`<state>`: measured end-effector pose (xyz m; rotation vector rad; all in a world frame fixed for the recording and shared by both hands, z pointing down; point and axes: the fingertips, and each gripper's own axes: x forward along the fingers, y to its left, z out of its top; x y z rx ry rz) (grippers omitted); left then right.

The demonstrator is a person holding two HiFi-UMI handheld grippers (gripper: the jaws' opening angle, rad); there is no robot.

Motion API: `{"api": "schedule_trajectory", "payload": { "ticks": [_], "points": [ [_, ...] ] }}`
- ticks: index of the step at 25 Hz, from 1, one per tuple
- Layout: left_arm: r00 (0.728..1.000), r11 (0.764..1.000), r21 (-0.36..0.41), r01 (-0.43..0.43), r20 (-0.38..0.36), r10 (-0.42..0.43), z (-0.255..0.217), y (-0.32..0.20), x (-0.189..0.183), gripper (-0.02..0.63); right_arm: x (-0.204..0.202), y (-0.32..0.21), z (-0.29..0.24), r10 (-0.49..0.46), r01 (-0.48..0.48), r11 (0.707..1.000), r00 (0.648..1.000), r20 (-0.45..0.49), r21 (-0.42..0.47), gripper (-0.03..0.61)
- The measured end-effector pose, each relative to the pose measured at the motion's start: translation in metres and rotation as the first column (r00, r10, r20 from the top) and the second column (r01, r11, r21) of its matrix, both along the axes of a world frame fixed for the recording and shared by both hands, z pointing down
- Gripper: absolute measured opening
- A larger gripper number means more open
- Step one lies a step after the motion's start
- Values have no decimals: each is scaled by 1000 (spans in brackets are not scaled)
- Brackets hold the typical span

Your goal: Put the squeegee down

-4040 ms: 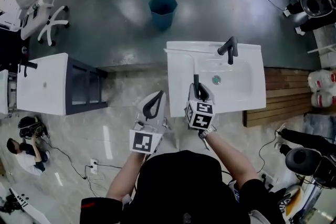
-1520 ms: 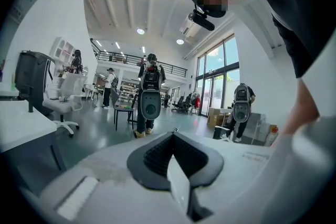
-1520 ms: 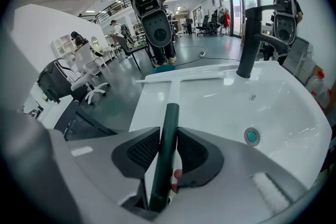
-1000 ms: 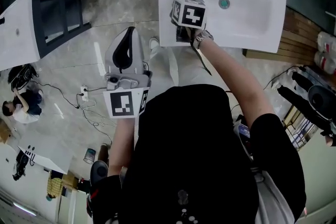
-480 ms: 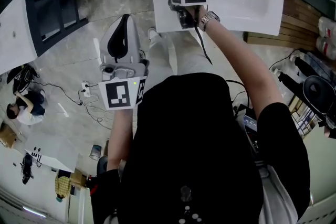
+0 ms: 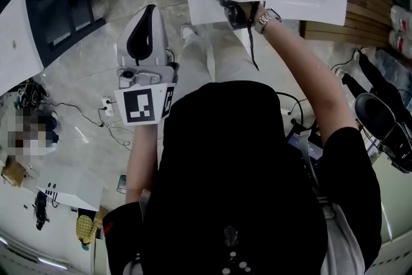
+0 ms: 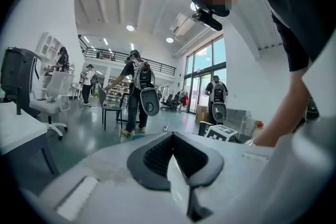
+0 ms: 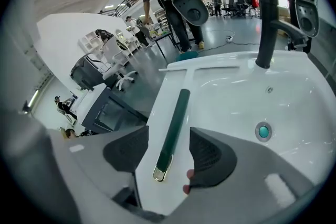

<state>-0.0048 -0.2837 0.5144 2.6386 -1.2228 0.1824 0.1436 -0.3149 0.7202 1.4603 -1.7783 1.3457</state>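
- The right gripper is opening its jaws. They stand wide on each side of the squeegee, and the pads do not touch it.
- The squeegee lies flat on the left rim of the white sink. It has a dark green handle with a golden loop at the near end and a white blade crosswise at the far end.
- The left gripper has its jaws pressed together with nothing between them, and it is apart from the sink.
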Motion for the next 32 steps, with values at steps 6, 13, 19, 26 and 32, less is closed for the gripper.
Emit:
{"api": "schedule_trajectory", "payload": {
  "ticks": [6, 13, 19, 26, 32],
  "points": [
    [997, 996, 36, -77, -17, 77, -12, 16, 10, 2, 17, 21, -40, 62, -60, 992, 998, -9, 110, 199],
    [987, 986, 47, -157, -32, 159, -18, 35, 12, 2, 29, 43, -86, 200, -182, 949, 979, -48, 256, 46],
    [978, 982, 90, -166, -114, 175, -33, 53, 14, 2, 34, 74, -117, 255, -224, 909, 966, -41, 352, 3],
    [955, 936, 229, -268, -62, 289, -82, 73, 21, 2, 15, 96, -194, 229, -162, 839, 971, -67, 519, 3],
    [965, 933, 279, -227, -68, 254, -126, 62, 25, 2, -4, 97, -295, 191, -38, 691, 973, -131, 722, 3]
  ]
}}
